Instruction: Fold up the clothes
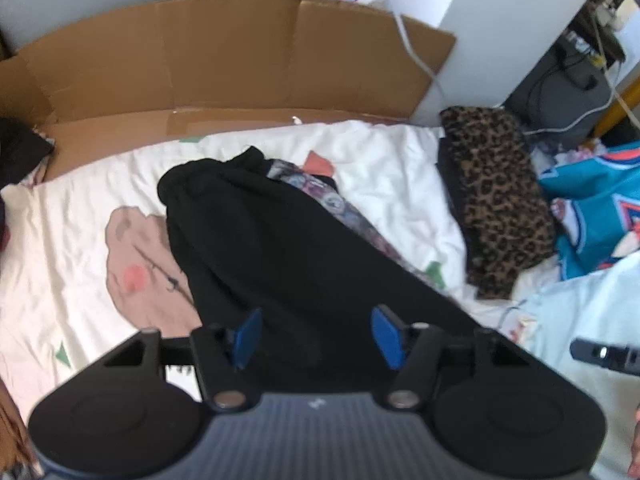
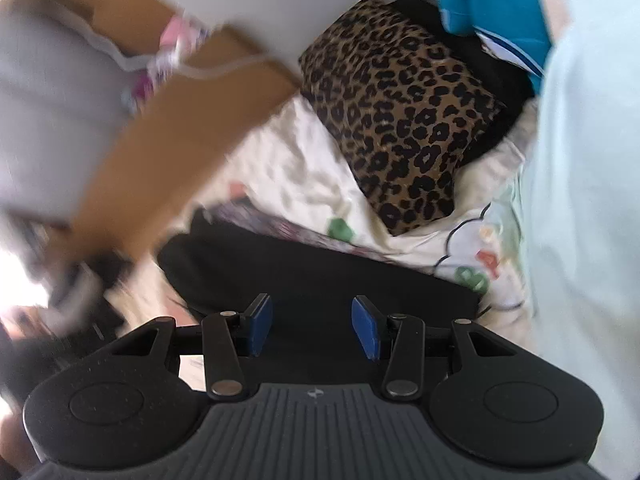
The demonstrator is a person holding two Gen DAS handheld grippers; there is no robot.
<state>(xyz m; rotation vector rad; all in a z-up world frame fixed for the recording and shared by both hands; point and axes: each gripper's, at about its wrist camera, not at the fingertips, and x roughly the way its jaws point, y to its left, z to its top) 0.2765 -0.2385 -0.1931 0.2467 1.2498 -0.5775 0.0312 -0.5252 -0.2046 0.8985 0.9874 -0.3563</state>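
1. Black garment (image 1: 288,248) lies on the white printed bedsheet (image 1: 72,216), bunched and long, its narrow end toward the cardboard sheet (image 1: 224,60). It sits mid-bed, probably because that is the working spot for folding.
2. A patterned grey-purple cloth (image 1: 344,208) peeks out along its far edge, partly under the black one; what item it is I can't tell.
3. Left gripper (image 1: 316,336): blue pads apart and nothing clamped. It points steeply down over the near end of the black garment. Whether the tips touch the cloth I can't tell.
4. Right gripper (image 2: 312,330): pads apart too, nothing pinched between them, hovering over the same black garment's (image 2: 320,276) near edge. That view is smeared with motion blur on the left.
5. Both tools over one edge suggests a two-point pick to lift and flatten it, my guess.
6. Leopard-print piece (image 1: 500,200) sits folded at the bed's right side, likely the finished stack. The teal jersey (image 1: 592,208) beside it looks unfolded.
7. Folding of the black item looks not yet started.
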